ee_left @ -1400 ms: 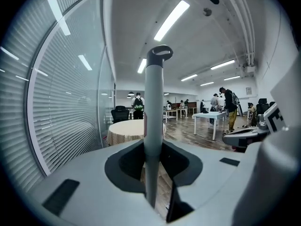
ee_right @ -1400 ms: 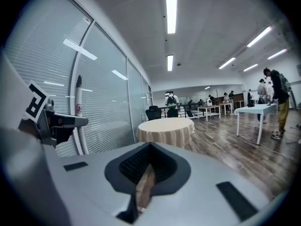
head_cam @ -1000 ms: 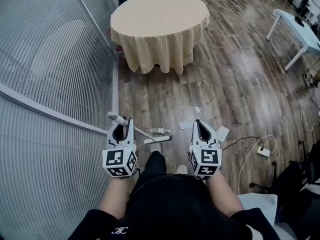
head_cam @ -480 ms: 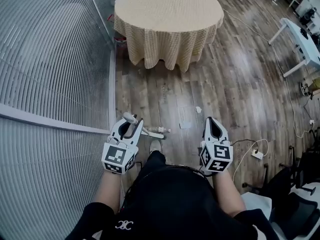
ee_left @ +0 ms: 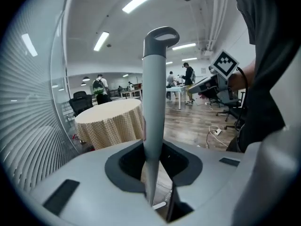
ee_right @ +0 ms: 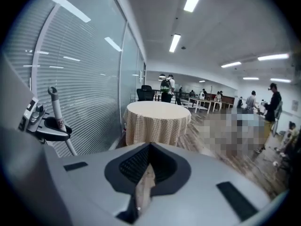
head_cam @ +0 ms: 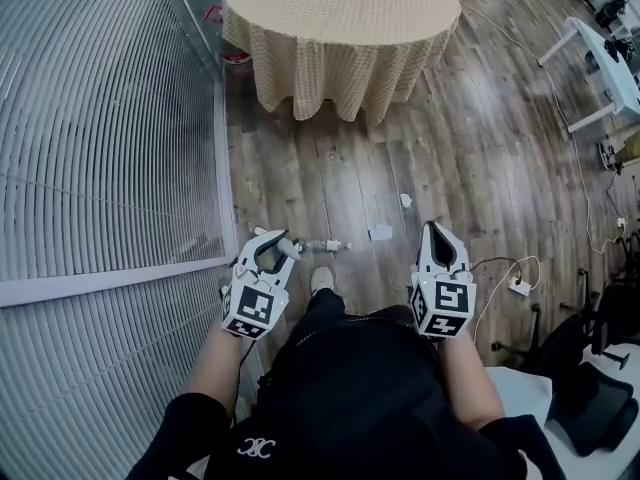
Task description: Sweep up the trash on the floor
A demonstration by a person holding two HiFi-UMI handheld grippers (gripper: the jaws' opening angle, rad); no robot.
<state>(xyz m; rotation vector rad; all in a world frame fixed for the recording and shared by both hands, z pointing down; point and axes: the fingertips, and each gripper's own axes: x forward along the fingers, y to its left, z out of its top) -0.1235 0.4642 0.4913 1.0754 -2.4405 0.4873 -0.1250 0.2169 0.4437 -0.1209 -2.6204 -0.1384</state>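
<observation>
Broom handle [ee_left: 154, 102], grey with a loop at its top, stands upright through my left gripper [head_cam: 268, 253], whose jaws are clenched on it. A pale length of the same tool shows in the head view just right of that gripper, low over the wooden floor [head_cam: 450, 148] and near my shoe [head_cam: 322, 280]. My right gripper [head_cam: 441, 236] is closed and carries nothing: its jaws are pressed together, with only a thin slit between them. Trash lies ahead, between the two grippers and nearer the right one: a white paper scrap [head_cam: 381, 232], and a smaller scrap [head_cam: 405, 200] beyond it. Farther on is a round table [head_cam: 340, 18] under a checked cloth. A glass wall with blinds [head_cam: 100, 168] runs along my left.
</observation>
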